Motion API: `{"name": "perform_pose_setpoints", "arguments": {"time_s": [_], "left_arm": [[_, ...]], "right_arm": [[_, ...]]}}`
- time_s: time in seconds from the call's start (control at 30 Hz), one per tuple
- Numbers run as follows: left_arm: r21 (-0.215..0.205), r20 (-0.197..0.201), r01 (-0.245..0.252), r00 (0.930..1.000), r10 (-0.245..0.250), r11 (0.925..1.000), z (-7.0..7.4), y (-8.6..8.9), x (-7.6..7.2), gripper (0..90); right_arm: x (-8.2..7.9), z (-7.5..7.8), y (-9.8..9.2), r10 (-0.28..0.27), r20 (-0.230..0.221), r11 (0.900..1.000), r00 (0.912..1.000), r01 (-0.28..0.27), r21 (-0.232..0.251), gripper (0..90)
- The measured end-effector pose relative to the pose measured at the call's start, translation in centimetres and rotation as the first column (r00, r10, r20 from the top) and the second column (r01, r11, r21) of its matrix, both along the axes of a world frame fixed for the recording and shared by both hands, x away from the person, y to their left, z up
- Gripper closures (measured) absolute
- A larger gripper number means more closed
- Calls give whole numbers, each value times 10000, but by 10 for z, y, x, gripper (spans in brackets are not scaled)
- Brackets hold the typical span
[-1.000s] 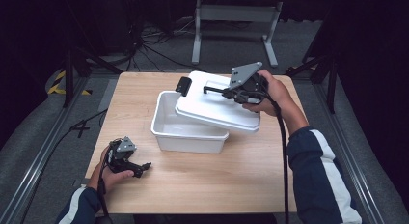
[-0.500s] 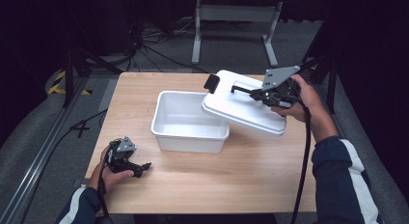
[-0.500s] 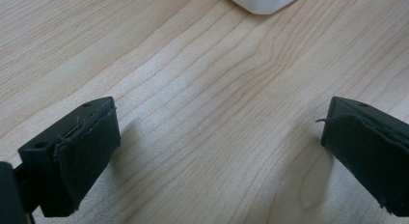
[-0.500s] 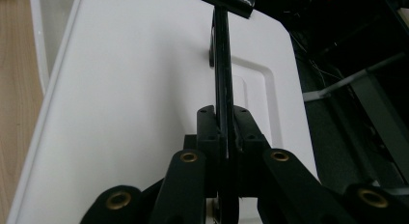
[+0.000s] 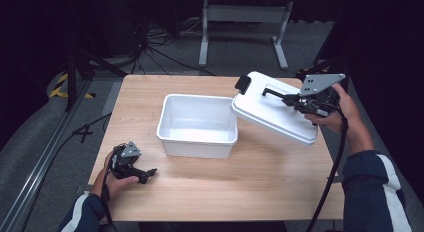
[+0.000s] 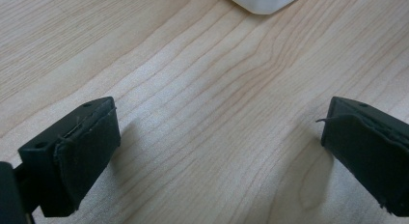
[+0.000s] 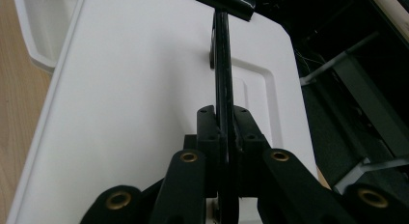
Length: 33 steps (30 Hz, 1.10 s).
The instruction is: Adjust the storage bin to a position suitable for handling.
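A white plastic bin point(image 5: 197, 124) stands uncovered in the middle of the wooden table point(image 5: 260, 182); its near corner point(image 6: 263, 1) reaches into the top of the left gripper view. Its white lid point(image 5: 272, 114) hangs tilted in the air to the bin's right, over the table's right side. My right gripper point(image 5: 295, 99) is shut on the lid's black handle point(image 7: 223, 64), which runs up between the jaws above the lid point(image 7: 125, 98). My left gripper point(image 5: 145, 172) rests open on the table at the front left, nothing between its pads point(image 6: 87, 147).
A black clip point(image 5: 243, 83) sits on the lid's far end. Bare wood lies in front of the bin and at the table's left. Beyond the table are a dark floor, cables and a grey metal stand point(image 5: 242, 14). The table's right edge is just under the lid.
My right gripper has carried the lid off the bin, to the right and slightly up, leaving the bin uncovered. The left gripper has stayed where it was.
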<state>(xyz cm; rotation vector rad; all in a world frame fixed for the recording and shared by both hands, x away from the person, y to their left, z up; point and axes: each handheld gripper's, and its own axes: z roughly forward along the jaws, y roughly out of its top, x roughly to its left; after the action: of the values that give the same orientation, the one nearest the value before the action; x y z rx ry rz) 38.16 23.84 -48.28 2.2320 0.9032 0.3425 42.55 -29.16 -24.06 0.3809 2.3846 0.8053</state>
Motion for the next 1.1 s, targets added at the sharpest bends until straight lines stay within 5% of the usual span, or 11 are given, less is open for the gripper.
{"name": "perform_pose_setpoints", "arguments": {"time_s": [0.43,1.1], "left_arm": [[-24,-50,-44,10000,44,10000,0,0,0,6],[-29,-51,-39,10000,39,10000,0,0,0,6]], "right_arm": [[-6,-25,-34,-563,-265,9984,9981,565,44,847],[17,-88,-39,-1056,-1388,9944,9847,1039,-197,847]]}}
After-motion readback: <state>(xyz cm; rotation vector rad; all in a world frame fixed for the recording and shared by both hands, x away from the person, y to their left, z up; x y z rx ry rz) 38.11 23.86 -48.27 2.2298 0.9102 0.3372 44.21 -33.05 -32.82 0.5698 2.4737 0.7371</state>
